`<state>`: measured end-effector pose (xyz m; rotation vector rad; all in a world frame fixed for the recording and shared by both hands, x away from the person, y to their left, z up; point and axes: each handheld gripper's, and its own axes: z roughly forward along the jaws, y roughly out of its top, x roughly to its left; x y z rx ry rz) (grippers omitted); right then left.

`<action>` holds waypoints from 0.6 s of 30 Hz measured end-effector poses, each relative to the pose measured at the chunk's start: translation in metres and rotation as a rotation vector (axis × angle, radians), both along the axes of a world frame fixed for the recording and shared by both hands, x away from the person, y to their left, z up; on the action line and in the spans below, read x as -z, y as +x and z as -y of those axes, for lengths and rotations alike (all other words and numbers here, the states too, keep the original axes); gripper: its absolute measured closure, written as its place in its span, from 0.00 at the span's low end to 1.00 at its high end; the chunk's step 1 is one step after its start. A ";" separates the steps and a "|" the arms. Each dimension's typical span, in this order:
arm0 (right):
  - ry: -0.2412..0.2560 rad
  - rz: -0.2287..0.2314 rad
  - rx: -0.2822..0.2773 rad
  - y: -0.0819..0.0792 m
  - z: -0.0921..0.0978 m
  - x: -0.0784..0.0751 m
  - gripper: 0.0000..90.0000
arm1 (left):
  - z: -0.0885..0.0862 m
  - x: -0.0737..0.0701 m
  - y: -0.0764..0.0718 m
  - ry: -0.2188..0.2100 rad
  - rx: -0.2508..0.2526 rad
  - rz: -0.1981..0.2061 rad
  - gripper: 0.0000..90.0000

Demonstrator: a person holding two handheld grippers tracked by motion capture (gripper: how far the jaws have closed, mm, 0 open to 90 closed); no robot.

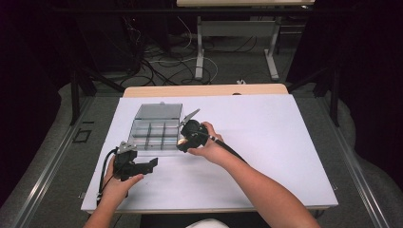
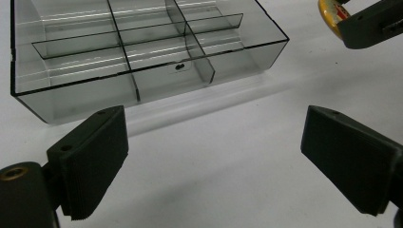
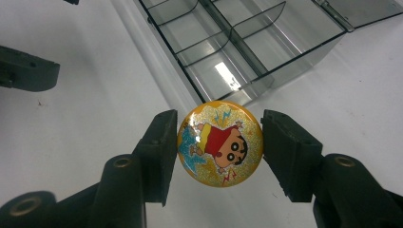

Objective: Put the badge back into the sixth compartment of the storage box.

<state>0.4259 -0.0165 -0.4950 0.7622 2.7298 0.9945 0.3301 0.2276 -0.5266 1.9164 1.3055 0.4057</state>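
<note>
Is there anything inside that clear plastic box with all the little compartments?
The compartments of the clear box that show look bare, only dividers and light reflections. The round cartoon badge sits outside it, clamped in the right gripper. The far compartments are partly out of frame.

The high view is dim and soft, with dark surroundings beyond the pale table [image 1: 266, 142]. Gripper views are brighter; glare streaks the clear box [image 3: 228, 76] and badge [image 3: 219, 142].
</note>
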 end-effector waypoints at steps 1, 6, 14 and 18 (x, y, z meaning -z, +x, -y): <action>0.000 0.001 0.004 0.000 -0.002 0.000 0.52 | 0.000 0.000 0.000 -0.001 -0.002 -0.006 0.10; 0.012 -0.002 0.011 0.002 -0.008 0.001 0.52 | -0.001 0.000 0.000 -0.010 -0.012 0.002 0.10; 0.032 0.006 0.027 0.004 -0.016 0.002 0.52 | -0.003 -0.001 0.000 -0.010 -0.012 -0.003 0.10; 0.038 0.013 0.029 0.005 -0.019 0.003 0.52 | -0.003 0.000 -0.001 -0.011 -0.019 0.007 0.10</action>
